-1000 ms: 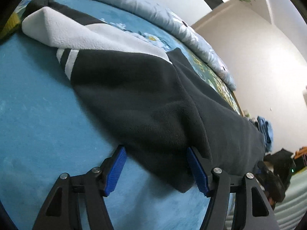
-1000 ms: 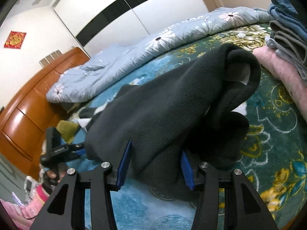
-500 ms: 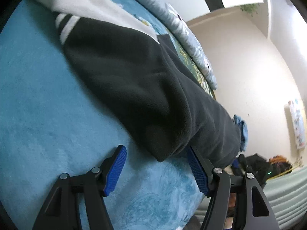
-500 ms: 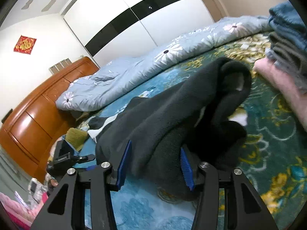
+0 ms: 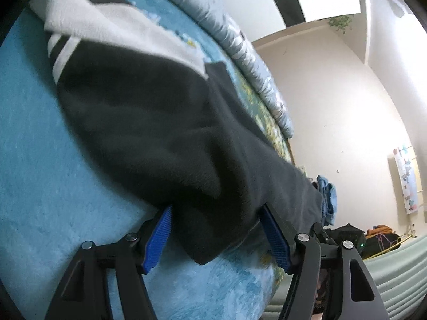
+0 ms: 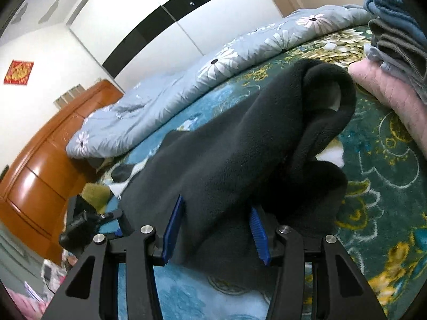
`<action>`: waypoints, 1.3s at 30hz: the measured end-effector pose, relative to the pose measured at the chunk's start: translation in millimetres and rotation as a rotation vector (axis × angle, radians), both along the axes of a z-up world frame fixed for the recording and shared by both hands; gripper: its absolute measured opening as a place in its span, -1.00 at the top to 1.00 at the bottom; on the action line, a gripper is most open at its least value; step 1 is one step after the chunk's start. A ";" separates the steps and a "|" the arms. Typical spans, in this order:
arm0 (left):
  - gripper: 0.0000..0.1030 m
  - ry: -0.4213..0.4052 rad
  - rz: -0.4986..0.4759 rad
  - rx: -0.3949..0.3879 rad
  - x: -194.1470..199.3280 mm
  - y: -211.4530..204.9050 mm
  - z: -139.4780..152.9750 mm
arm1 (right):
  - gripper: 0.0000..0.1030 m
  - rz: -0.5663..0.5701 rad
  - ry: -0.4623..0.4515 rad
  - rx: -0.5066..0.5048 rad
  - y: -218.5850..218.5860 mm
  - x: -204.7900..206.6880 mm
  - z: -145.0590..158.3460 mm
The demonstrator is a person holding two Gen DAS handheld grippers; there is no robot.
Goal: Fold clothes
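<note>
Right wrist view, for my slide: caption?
Right claw closing around dark grey fleece garment on teal floral blanket.

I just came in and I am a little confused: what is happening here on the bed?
A person is folding a dark fleece garment on a bed with a blue blanket, using a handheld claw in each hand. The left claw and the right claw each have an edge of the fleece between their blue pads and are closing on it. A stack of folded clothes sits nearby.
</note>
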State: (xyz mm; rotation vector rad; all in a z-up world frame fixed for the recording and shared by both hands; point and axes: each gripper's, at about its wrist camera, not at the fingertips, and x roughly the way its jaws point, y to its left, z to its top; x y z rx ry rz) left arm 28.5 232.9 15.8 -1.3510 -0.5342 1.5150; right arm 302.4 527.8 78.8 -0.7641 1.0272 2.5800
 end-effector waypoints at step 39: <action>0.94 0.660 0.148 0.028 53.1 -161.9 163.5 | 0.75 0.147 0.211 0.212 -101.8 -21.7 142.9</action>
